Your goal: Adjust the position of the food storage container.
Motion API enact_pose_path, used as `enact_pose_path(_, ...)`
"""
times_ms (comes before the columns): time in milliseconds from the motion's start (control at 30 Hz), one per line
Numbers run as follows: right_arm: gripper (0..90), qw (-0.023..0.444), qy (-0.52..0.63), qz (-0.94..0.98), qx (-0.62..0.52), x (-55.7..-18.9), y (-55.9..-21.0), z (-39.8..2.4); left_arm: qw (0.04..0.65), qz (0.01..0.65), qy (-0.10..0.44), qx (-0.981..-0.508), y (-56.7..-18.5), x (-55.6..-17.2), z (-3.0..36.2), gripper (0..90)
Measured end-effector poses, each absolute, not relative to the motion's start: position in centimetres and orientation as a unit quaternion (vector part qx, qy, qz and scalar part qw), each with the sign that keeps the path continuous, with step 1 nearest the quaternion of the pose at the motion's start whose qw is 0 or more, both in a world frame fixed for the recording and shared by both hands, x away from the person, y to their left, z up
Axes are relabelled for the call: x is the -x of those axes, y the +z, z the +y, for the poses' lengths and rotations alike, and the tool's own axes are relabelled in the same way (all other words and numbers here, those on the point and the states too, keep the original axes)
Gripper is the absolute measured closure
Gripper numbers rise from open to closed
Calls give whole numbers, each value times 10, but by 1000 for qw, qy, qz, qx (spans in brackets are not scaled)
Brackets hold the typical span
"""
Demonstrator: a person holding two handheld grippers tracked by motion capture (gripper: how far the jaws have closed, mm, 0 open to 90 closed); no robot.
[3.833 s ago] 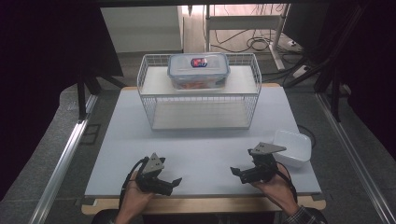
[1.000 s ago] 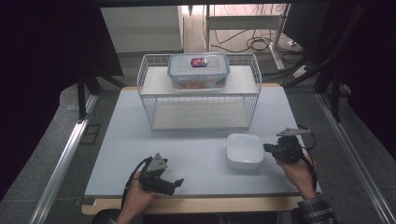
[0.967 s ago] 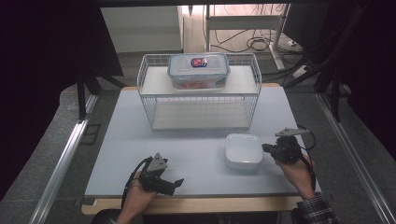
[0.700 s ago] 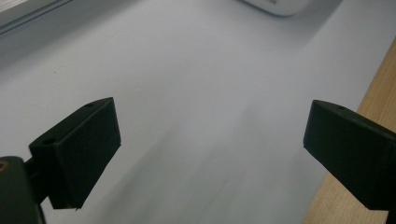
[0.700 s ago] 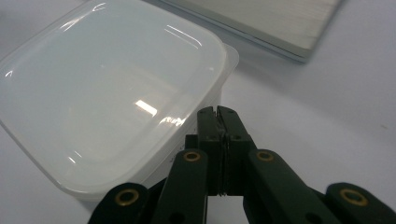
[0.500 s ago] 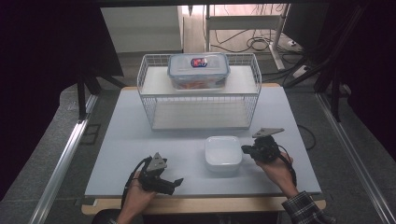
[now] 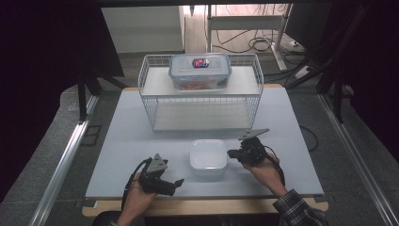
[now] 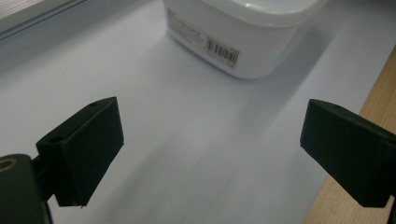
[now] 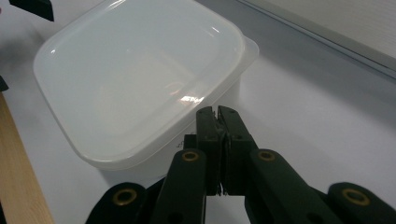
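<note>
the left gripper (image 7: pixel 176 182) sits at the near edge of the table (image 7: pixel 122 141), at about 7 o'clock from the table's middle, its fingers (image 8: pixel 81 151) spread wide with nothing between them. in the left gripper view the white tub (image 8: pixel 243 32) lies ahead of those fingers at about 12 to 1 o'clock, well apart from both, with bare table in the gap. that view shows a barcode label (image 8: pixel 223 49) on the tub's side wall, which the high view does not make out, and the wooden table edge (image 8: pixel 355 177) beyond the right-hand finger.

the tub (image 7: pixel 208 157) stands a little nearer than the table's middle, between the two grippers. the right gripper (image 7: pixel 231 154) is at its 3 o'clock side, fingers pointing at 9 o'clock toward the tub's wall. in the right gripper view the fingers (image 9: pixel 219 140) are pressed together, holding nothing, with their tips right at the tub's side under its rim (image 9: pixel 205 105); whether they actually touch it cannot be told. this view shows the tub (image 9: pixel 135 79) has a translucent lid with rounded corners, and a finger of the other gripper (image 9: pixel 32 8) at 11 o'clock.

farther off, at 12 o'clock in the high view, a wire rack (image 7: pixel 150 108) stands on the table with a clear lidded box (image 7: pixel 200 71) on its top shelf, orange contents showing through its side. neither gripper view shows the box.
</note>
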State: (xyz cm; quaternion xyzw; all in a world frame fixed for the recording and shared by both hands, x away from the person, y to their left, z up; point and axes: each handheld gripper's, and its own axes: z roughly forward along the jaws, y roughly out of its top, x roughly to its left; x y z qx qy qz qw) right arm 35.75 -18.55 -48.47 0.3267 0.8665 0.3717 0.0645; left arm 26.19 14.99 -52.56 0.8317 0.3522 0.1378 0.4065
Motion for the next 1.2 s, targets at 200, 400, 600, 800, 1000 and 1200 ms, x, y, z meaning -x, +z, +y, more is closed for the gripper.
enact_pose_path(200,860,74,373,868,-320,-353,-486,-180,394,361,128,-835,-524,-262,151,72)
enact_pose_path(400,723,105,381,868,-302,-338,-479,-192,392,372,133,-831,-522,-263,154,53)
enact_pose_path(600,447,107,404,857,-301,-331,-474,-202,411,368,133,-823,-523,-263,158,32)
enact_pose_path(800,229,127,417,850,-294,-326,-474,-204,415,364,130,-824,-524,-263,157,21)
enact_pose_path(1000,112,127,424,851,-283,-319,-477,-206,410,353,143,-828,-525,-263,155,19)
enact_pose_path(1200,67,121,414,859,-276,-315,-483,-207,408,352,143,-830,-526,-263,155,18)
